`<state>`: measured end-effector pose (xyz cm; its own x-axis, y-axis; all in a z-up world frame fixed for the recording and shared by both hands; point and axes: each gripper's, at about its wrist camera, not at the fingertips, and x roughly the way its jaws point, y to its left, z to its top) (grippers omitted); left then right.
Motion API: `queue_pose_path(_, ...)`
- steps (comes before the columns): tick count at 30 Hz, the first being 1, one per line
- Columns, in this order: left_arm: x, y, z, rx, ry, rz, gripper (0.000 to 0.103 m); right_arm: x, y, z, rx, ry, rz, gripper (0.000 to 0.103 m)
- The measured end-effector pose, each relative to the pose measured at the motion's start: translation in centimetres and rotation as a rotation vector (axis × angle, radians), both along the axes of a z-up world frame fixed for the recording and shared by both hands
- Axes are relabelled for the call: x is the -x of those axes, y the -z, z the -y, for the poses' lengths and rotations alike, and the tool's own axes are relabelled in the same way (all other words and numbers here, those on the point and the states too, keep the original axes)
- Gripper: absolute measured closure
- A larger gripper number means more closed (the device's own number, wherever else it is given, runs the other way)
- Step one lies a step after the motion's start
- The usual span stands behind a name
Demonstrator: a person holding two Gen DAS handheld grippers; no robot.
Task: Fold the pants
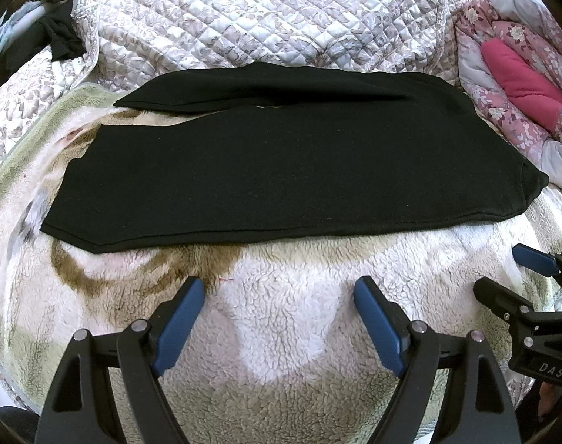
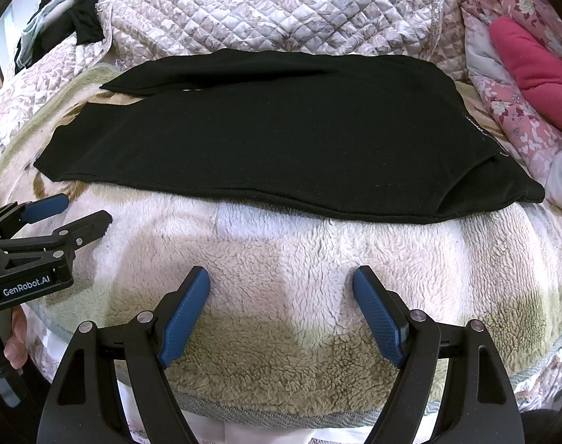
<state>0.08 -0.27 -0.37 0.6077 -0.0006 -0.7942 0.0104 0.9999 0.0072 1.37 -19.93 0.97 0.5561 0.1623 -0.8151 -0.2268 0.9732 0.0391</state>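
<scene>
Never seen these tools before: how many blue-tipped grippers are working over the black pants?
2. The left gripper hovers open over the fleece blanket before the pants; the right gripper hovers open beside it.

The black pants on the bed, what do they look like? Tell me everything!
The black pants look like soft, plain knit cloth. They lie flat and sideways on a fluffy blanket, legs pointing left, one leg behind the other, waist at the right. Nothing holds them: the left gripper and right gripper are open, apart from them.

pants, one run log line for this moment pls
pants: flat on fleece blanket, untouched | left tongs: open, empty | right tongs: open, empty
</scene>
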Motion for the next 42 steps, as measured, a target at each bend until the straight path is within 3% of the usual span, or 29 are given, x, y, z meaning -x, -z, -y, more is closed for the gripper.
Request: queue_pose_path(42, -0.02, 0.01, 0.06, -0.001, 0.000, 0.002, 0.018, -0.15, 0.12, -0.03, 0.020, -0.014, -0.016, 0.023)
